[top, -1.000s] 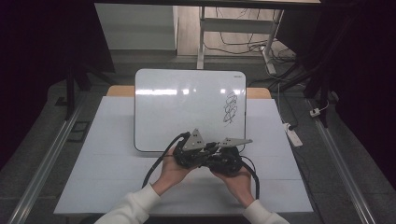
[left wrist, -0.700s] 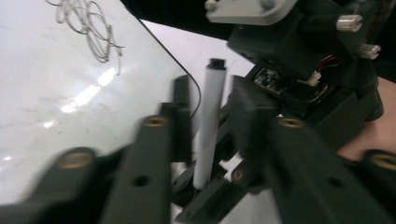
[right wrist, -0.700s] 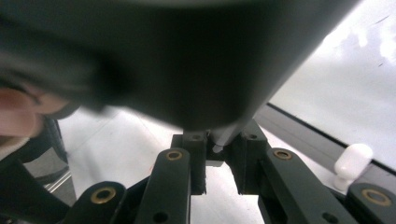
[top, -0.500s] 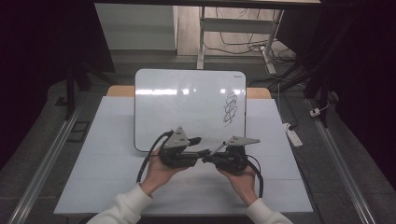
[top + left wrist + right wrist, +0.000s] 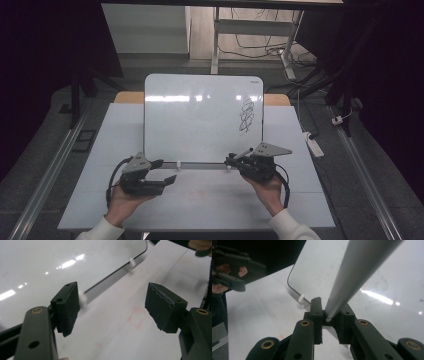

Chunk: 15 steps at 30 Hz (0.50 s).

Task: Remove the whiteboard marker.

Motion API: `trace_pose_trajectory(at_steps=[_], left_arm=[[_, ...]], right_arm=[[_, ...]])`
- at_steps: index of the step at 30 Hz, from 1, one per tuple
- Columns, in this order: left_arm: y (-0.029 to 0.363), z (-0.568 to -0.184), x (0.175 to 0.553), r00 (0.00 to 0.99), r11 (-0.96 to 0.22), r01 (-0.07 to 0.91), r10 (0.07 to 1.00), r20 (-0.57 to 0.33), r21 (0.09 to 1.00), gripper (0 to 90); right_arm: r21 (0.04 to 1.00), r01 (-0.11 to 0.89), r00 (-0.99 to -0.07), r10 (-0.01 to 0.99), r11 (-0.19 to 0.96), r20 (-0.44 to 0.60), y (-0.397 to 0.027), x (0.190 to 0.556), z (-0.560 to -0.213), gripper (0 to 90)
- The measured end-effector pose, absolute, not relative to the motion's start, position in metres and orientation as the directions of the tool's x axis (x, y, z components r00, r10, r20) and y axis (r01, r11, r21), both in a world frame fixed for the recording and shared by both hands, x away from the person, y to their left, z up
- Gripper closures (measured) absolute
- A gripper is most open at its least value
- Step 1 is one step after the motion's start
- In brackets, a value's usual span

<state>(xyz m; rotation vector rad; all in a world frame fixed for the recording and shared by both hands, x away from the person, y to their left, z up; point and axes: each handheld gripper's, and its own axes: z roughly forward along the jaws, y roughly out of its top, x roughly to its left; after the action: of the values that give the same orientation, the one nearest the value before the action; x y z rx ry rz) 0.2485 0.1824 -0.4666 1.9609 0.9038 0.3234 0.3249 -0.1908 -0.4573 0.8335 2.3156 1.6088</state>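
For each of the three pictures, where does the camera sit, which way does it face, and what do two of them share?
High view: above the person's side, looking forward and down on the white table; both hands, left gripper and right gripper show.
Left gripper view: rides the left gripper, looking between its open black jaws at the glossy white whiteboard.
Right gripper view: rides the right gripper, shut on a grey marker pen; the other hand shows far left.
Shared: the whiteboard's lower edge with its small white clip.
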Motion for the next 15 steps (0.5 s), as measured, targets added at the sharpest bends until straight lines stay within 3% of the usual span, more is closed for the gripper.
trace_pose_trajectory(at_steps=[3, 15], left_arm=[[0.204, -0.48, 0.239, 0.672, -0.293, 0.481, 0.728, -0.133, 0.826, 27.8], [0.229, -0.493, 0.24, 0.634, -0.27, 0.518, 0.758, -0.153, 0.811, 24.2]], right_arm=[[0.926, 0.288, -0.833, 0.541, 0.246, 0.115, -0.194, 0.324, -0.454, 77.5], [0.96, 0.206, -0.831, 0.553, 0.19, 0.069, -0.208, 0.323, -0.441, 77.5]])
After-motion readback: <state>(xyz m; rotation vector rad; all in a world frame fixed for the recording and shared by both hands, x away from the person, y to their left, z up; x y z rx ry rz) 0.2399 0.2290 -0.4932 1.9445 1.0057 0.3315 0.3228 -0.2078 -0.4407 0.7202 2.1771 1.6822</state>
